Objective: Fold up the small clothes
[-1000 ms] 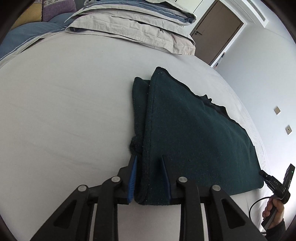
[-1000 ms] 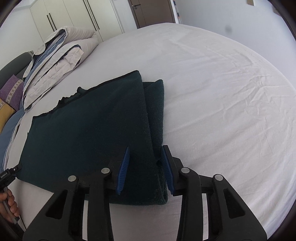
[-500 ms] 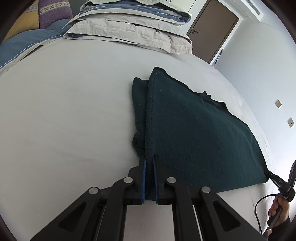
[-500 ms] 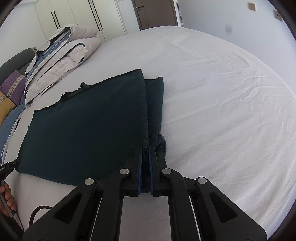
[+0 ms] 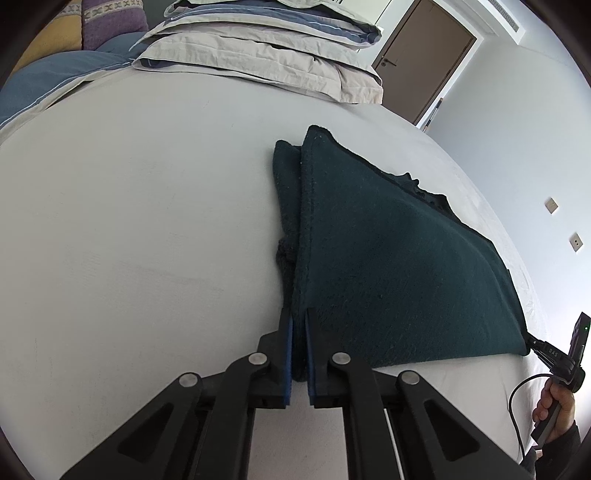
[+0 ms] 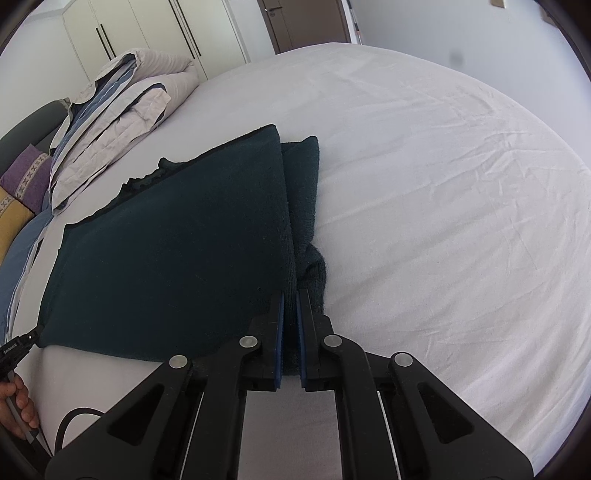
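Observation:
A dark green knitted garment [image 5: 388, 266] lies on the white bed sheet [image 5: 129, 221], its near edge lifted. My left gripper [image 5: 299, 317] is shut on the garment's near left corner, fabric pinched between its blue pads. My right gripper [image 6: 290, 299] is shut on the garment [image 6: 177, 254] at its near right corner. A folded-under sleeve strip shows beside each grip, on the left in the left wrist view [image 5: 286, 199] and on the right in the right wrist view [image 6: 304, 184]. The other gripper [image 5: 554, 354] shows at the garment's far corner in the left wrist view.
Stacked beige and blue pillows [image 5: 266, 51] lie at the head of the bed, with a purple cushion [image 6: 26, 173] and yellow cushion beside them. A brown door [image 5: 421, 55] and white wardrobes [image 6: 147, 33] stand beyond. Wide bare sheet [image 6: 443, 203] spreads around the garment.
Both grippers went from open around the garment's near edge to shut on it. The near edge has risen off the sheet and the cloth is pulled taut between them.

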Demonstrator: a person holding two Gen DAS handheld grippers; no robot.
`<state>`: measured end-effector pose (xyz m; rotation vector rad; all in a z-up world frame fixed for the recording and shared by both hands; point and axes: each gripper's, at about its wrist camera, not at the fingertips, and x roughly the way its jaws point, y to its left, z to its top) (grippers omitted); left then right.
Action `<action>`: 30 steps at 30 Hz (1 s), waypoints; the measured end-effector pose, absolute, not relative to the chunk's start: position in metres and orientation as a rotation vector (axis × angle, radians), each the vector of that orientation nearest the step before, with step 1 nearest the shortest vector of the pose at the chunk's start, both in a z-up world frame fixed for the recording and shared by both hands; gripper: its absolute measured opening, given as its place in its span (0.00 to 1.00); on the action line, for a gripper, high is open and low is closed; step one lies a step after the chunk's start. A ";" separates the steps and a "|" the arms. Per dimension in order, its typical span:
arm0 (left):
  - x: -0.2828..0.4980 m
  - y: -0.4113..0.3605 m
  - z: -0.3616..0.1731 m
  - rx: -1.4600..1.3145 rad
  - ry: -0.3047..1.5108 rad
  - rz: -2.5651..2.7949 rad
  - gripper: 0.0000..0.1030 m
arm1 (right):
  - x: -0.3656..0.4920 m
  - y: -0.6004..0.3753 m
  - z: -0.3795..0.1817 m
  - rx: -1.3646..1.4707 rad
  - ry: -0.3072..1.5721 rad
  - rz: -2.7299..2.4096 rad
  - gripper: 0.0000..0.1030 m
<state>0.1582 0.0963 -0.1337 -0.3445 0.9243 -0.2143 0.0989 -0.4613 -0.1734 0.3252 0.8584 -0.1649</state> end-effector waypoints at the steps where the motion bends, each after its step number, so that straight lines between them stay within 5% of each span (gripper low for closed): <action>1: 0.158 0.097 -0.135 -0.348 0.926 -0.214 0.07 | 0.100 -0.462 -0.175 0.326 0.863 -0.165 0.05; 10: 0.159 0.101 -0.141 -0.389 0.932 -0.212 0.16 | 0.105 -0.469 -0.182 0.348 0.872 -0.144 0.06; 14: 0.150 0.105 -0.128 -0.389 0.919 -0.168 0.39 | 0.092 -0.471 -0.170 0.394 0.858 -0.164 0.10; 16: 0.145 0.105 -0.115 -0.384 0.884 -0.150 0.40 | 0.082 -0.469 -0.158 0.387 0.826 -0.191 0.16; 30: 0.217 0.009 -0.081 -0.215 0.839 -0.262 0.51 | 0.148 -0.402 -0.119 0.531 0.759 0.146 0.17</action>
